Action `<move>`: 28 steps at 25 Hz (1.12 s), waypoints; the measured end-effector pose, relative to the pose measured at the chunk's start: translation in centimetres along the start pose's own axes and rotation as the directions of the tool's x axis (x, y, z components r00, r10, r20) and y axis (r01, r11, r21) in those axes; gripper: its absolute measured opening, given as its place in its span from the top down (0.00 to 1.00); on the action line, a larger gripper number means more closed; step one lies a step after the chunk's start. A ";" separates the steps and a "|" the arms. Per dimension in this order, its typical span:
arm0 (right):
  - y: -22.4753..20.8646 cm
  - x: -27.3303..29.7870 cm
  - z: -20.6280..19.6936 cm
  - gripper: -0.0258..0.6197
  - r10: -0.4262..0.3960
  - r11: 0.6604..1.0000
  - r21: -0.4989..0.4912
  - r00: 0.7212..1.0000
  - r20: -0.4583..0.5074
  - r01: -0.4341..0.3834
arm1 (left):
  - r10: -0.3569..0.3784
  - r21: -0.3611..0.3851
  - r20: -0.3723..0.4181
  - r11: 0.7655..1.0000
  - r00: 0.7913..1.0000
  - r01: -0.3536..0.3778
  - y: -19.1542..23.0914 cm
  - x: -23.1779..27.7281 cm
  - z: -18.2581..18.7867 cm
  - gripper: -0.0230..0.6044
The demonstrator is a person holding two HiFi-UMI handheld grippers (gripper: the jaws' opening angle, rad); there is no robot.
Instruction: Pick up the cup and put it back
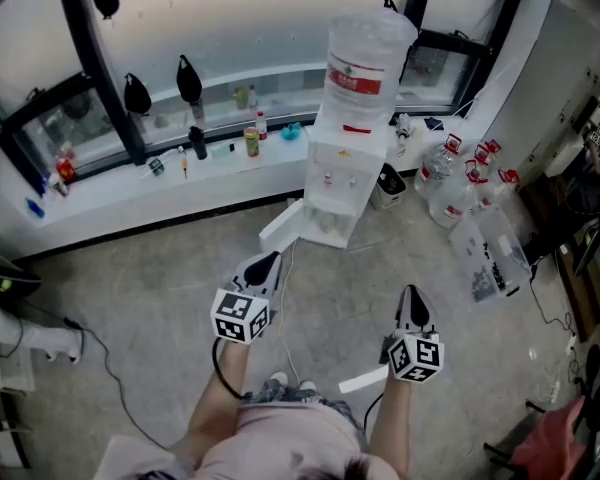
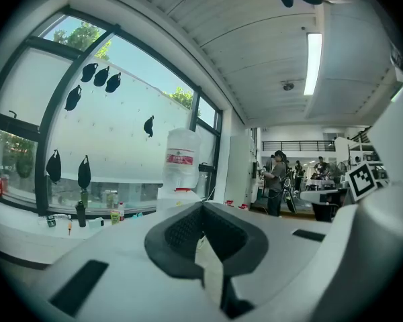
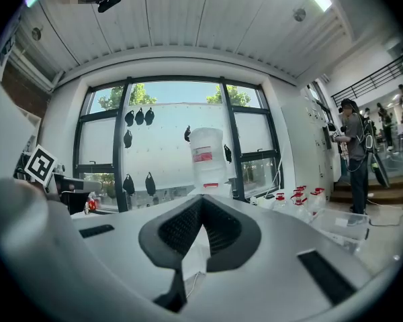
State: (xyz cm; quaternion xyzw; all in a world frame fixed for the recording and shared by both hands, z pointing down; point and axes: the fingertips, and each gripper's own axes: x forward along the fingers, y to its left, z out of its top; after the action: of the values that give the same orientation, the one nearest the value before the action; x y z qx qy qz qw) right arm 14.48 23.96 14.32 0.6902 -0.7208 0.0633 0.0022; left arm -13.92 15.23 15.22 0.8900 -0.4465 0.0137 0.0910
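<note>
Likely approach stage: left tongs (image 1: pixel 268 261) and right tongs (image 1: pixel 411 294) pressed together, empty. Ahead: water dispenser (image 1: pixel 342 183). Next: locate unseen cup, spread tongs.

White water dispenser (image 1: pixel 342 173) by the window (image 1: pixel 230 38) — spare jugs (image 1: pixel 450 193) at its right, small bottles (image 1: pixel 251 140) on the sill (image 1: pixel 130 183)

Left tool (image 1: pixel 268 261), right tool (image 1: pixel 411 295) before water dispenser (image 1: pixel 342 178); window ledge (image 1: pixel 130 183) behind; bottles (image 1: pixel 450 196) on floor right.

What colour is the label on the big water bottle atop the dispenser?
The label is red with white markings, clearest in the head view.
</note>
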 end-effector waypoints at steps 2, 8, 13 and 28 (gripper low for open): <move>0.0 0.0 -0.1 0.94 0.006 1.000 0.013 1.000 0.003 -0.006 | 0.002 0.000 -0.002 1.000 1.000 -0.002 0.0 0.0 -0.1 0.92; 0.1 -0.2 0.0 0.94 0.015 0.999 0.037 1.000 0.012 -0.016 | 0.003 0.000 -0.006 1.000 1.000 -0.003 0.0 -0.3 -0.2 0.92; 0.4 -0.1 -0.1 0.93 0.030 0.999 0.042 0.999 0.017 -0.031 | 0.006 0.001 -0.013 1.000 1.000 -0.006 0.2 -0.4 -0.3 0.92; 2.0 -0.1 0.0 0.32 0.067 0.993 0.098 0.997 0.049 -0.072 | -0.010 0.005 -0.034 1.000 0.999 0.010 0.4 -0.9 -1.1 0.92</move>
State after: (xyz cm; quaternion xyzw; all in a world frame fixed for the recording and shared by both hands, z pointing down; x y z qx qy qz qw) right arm 12.46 24.18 14.18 0.6652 -0.7402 0.0834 -0.0510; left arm -14.76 15.91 16.23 0.8922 -0.4403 0.0295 0.0961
